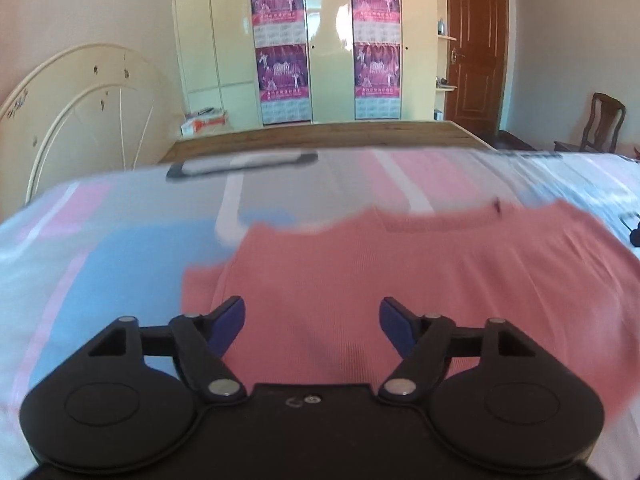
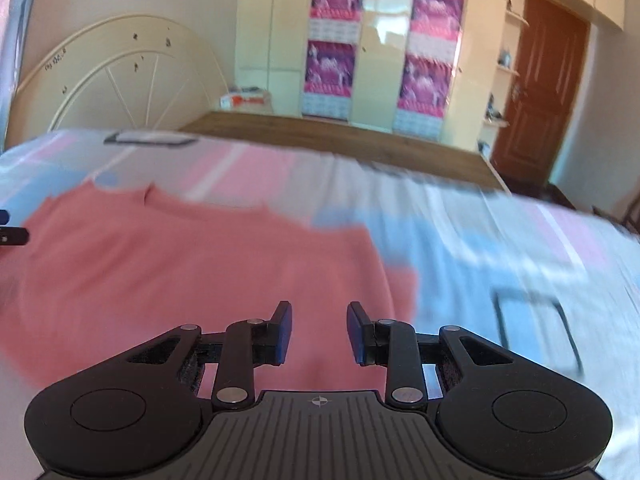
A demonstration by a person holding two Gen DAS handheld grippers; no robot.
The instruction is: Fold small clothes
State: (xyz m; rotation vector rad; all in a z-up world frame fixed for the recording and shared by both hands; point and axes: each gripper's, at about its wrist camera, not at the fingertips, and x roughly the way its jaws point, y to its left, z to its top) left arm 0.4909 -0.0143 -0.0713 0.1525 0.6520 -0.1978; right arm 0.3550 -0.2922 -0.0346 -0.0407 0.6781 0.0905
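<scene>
Black linkage and two blue pads fill the bottom of each wrist view. Left gripper (image 1: 312, 322) hangs over the shirt (image 1: 400, 280) with its jaws spread wide and nothing between them. Right gripper (image 2: 319, 332) has its jaws set closer, a clear gap between the pads and no cloth pinched; it too is released.

One pink ribbed shirt lies flat on the bed (image 1: 100, 260), collar toward the far edge, one short sleeve (image 1: 200, 284) showing at its left side in the left view. In the right view the shirt (image 2: 192, 264) spreads left of centre, and a bit of the left gripper shows at the left edge.

Bedding is a sheet of pink, blue, grey and white blocks (blurred in both views). One dark-edged flat thing (image 1: 242, 164) lies near the far edge; what it is I cannot tell.

Beyond the bed stands a cream wardrobe (image 1: 328, 40) with four purple posters (image 1: 276, 8) on its doors, two pairs stacked; each has a calendar-like grid below, the writing too small to read. One brown door (image 1: 476, 48), one wooden chair (image 1: 600, 124), one arched cream headboard (image 1: 80, 100) against the wall, and one orange-and-white box (image 1: 204, 120) with unreadable print.
</scene>
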